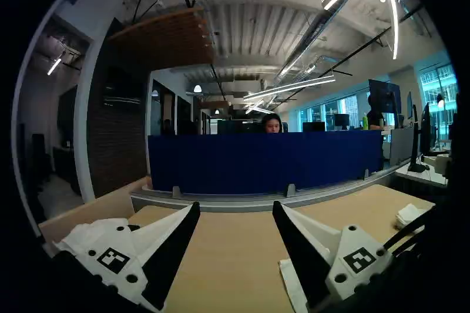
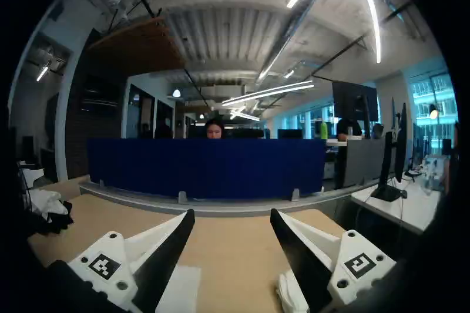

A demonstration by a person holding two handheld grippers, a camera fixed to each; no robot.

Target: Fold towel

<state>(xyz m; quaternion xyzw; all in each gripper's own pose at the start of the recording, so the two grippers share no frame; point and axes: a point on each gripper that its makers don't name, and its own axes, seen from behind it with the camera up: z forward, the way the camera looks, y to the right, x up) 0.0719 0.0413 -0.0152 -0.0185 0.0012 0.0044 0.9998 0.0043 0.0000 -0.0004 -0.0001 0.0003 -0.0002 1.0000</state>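
The left gripper [image 1: 235, 204] and right gripper [image 2: 232, 211] both have their fingers apart and empty, with the towel [image 2: 182, 289] lying low beneath the right one's fingers, nearer it.

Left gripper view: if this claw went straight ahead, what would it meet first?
Probably the blue partition at the far edge of the desk; until there the way looks free, depth unclear.

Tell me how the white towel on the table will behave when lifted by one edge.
Probably floppy: the towel shows soft rumpled folds on the table, so it should drape. Likely light, being thin cloth. Pushed, it may bunch rather than slide.
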